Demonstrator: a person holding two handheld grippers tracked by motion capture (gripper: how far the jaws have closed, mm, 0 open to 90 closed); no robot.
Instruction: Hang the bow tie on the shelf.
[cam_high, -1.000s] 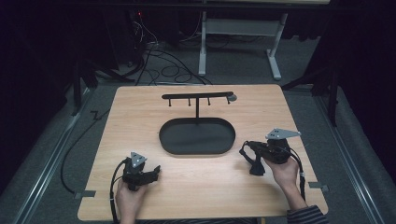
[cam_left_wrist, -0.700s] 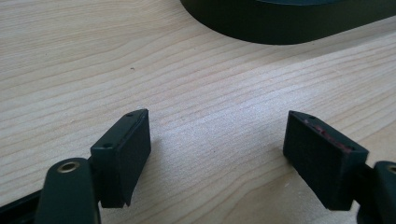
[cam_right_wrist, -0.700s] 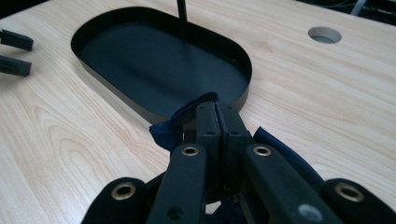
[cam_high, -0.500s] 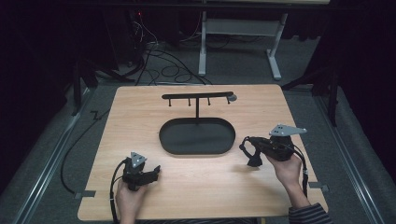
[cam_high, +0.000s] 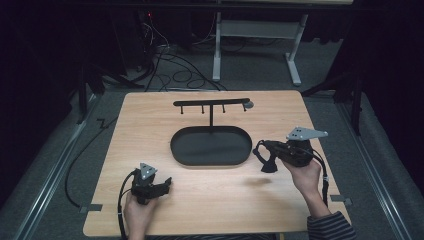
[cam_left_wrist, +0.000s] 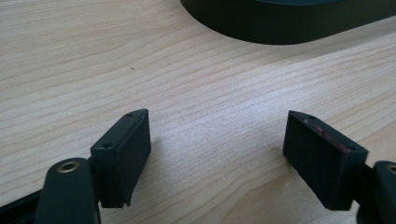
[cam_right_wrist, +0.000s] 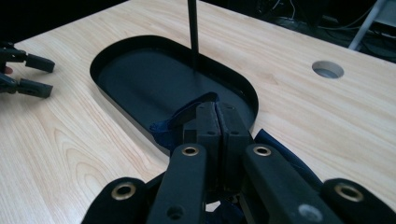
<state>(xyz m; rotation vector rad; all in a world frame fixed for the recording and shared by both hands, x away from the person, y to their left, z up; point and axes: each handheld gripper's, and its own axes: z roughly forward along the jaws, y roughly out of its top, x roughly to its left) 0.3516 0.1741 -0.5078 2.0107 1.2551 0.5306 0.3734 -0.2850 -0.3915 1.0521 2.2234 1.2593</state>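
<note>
In the lower left of the high view, the left gripper (cam_high: 162, 185) lies low on the wooden bench (cam_high: 125, 130), held by the person's left hand (cam_high: 137, 212) coming in from the bottom edge, with a black cable looping off its left side. In the left gripper view its fingers (cam_left_wrist: 122, 154) stand wide apart with bare wood grain between them and nothing held; the rounded rim of the black oval tray (cam_left_wrist: 289, 28) crosses the top of that frame.

At the centre of the high view the tray (cam_high: 245, 150) sits on the bench, and a thin post rises from its far edge to a T-shaped hanger rack (cam_high: 211, 102) with small pegs under its bar.

To the right of the tray, the right gripper (cam_high: 265, 157) is held above the bench by the right hand (cam_high: 302, 175), a striped sleeve showing at the lower right. Its fingers (cam_right_wrist: 208, 123) are pressed together on a dark blue fabric item (cam_right_wrist: 163, 128), which hangs below the tips just off the tray's right end in the high view (cam_high: 267, 165). What exactly the item is, I cannot tell. A round hole (cam_right_wrist: 328, 69) in the bench shows at the upper right of the right gripper view.
</note>
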